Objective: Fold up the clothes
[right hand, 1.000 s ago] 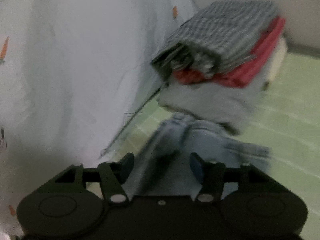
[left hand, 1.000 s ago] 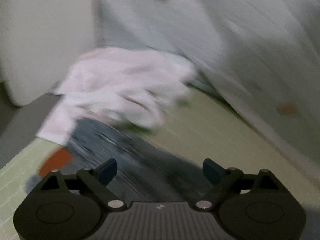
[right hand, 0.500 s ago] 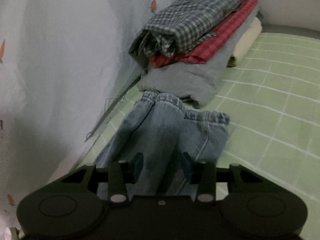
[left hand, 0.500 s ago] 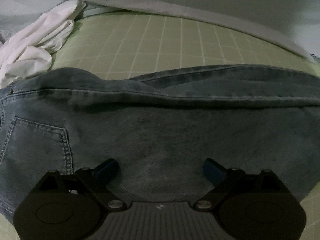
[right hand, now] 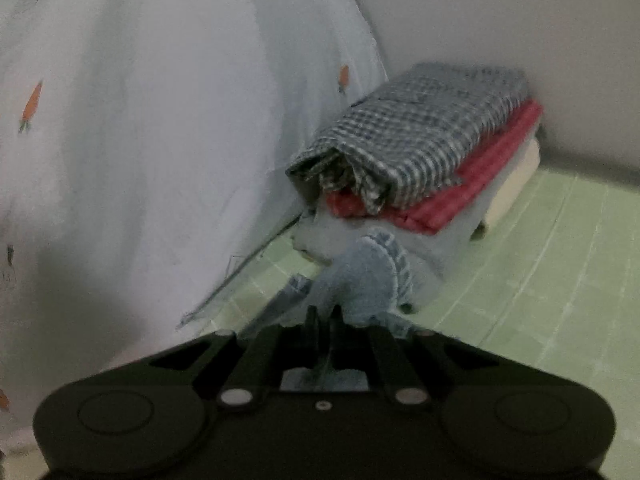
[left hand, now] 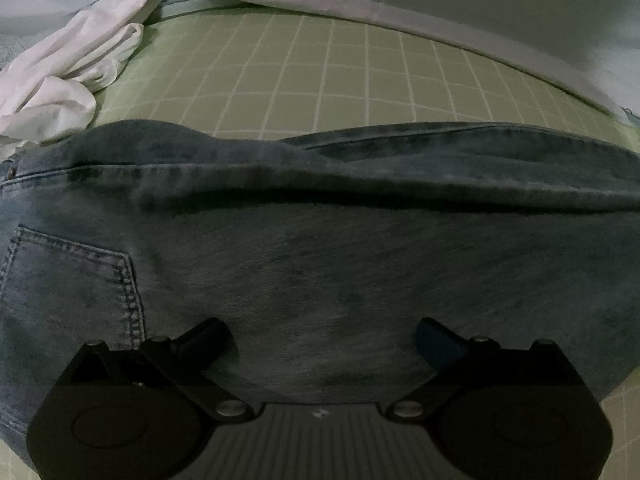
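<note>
A pair of blue jeans (left hand: 320, 264) lies across the green gridded mat (left hand: 320, 80), with a back pocket at the lower left of the left wrist view. My left gripper (left hand: 322, 334) points down over the denim, its jaws opening wide, with cloth below them and nothing pinched. In the right wrist view my right gripper (right hand: 324, 314) is shut on the hem end of a jeans leg (right hand: 368, 276), which bunches up above the fingers.
A crumpled white garment (left hand: 68, 76) lies at the mat's far left. A stack of folded clothes (right hand: 416, 160), checked on top of red, sits against the wall. A pale sheet with carrot prints (right hand: 140, 140) hangs along the mat's edge.
My left gripper swung down from the white garment onto the jeans and widened. My right gripper closed on the jeans leg hem, and the cloth now rises bunched between its fingers.
</note>
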The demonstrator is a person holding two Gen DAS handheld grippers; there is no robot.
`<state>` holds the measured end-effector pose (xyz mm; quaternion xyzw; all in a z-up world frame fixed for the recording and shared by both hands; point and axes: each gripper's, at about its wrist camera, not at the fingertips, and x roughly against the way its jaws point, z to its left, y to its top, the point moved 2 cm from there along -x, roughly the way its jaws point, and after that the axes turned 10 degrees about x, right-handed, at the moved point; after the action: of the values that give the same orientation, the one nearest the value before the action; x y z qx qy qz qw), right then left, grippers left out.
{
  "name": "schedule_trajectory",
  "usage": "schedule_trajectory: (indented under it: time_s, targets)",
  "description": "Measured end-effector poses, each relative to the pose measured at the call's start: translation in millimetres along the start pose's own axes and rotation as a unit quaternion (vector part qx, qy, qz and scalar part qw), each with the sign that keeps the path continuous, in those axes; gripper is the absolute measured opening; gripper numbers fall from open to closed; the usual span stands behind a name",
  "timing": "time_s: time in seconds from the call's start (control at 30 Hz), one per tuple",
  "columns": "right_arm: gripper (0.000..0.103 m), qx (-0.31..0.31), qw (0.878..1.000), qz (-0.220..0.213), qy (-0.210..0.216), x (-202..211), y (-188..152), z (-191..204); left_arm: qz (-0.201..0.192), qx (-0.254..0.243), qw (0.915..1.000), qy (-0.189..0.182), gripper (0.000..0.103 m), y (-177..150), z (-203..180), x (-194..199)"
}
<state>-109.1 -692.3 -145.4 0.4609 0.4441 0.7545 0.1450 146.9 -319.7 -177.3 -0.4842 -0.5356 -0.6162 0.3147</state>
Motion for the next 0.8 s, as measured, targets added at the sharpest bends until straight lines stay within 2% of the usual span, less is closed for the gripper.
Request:
schedule_trajectory:
  time_s: [0.03, 0.1, 0.13, 0.17, 0.2, 0.23, 0.27, 0.33, 0.4, 0.47, 0.53, 0.6, 0.67, 0.8]
  targets:
    - [0.005, 0.016, 1.000, 0.017, -0.013, -5, -4, 0, 0.000, 0.000, 1.0000, 0.001, 0.103, 0, 0, -1]
    - [0.009, 0.031, 0.995, 0.084, -0.043, -26, -22, -5, 0.000, -0.001, 1.0000, 0.002, 0.103, -1, 0, -1]
    - [0.012, 0.038, 0.994, 0.088, -0.047, -25, -25, -5, -0.001, -0.002, 1.0000, 0.001, 0.103, -1, 0, 0]
    - [0.022, 0.045, 0.994, 0.086, -0.050, -23, -28, -4, -0.001, -0.003, 1.0000, 0.001, 0.103, -1, 0, 0]
    - [0.050, 0.052, 0.994, 0.084, -0.052, -21, -31, -4, -0.001, -0.003, 1.0000, 0.001, 0.103, -2, 0, 0]
    - [0.063, 0.066, 0.993, 0.081, -0.055, -17, -30, 0, -0.002, -0.003, 1.0000, 0.001, 0.103, -2, 0, -1]
    - [0.073, 0.083, 0.992, 0.074, -0.052, -11, -29, 6, -0.002, -0.003, 1.0000, 0.003, 0.103, -1, 0, -1]
    - [0.077, 0.124, 0.990, 0.062, -0.038, 0, -26, 20, -0.004, -0.005, 1.0000, 0.006, 0.103, -1, -2, 0]
    - [0.097, 0.176, 0.983, 0.056, -0.009, 10, -28, 41, -0.020, -0.013, 0.9997, -0.005, 0.103, 0, -6, 5]
    - [0.099, 0.234, 0.970, 0.056, 0.033, 18, -35, 67, -0.034, -0.026, 0.9989, -0.020, 0.103, 2, -12, 10]
    - [0.099, 0.290, 0.952, 0.062, 0.078, 23, -47, 93, -0.044, -0.041, 0.9976, -0.034, 0.103, 4, -18, 13]
    - [0.099, 0.341, 0.933, 0.060, 0.096, 23, -59, 119, -0.045, -0.053, 0.9968, -0.040, 0.103, 6, -24, 9]
    - [0.099, 0.361, 0.924, 0.063, 0.107, 19, -68, 138, -0.046, -0.065, 0.9957, -0.046, 0.103, 8, -30, 5]
    - [0.099, 0.380, 0.914, 0.076, 0.119, 8, -75, 163, -0.047, -0.078, 0.9949, -0.043, 0.103, 12, -42, -4]
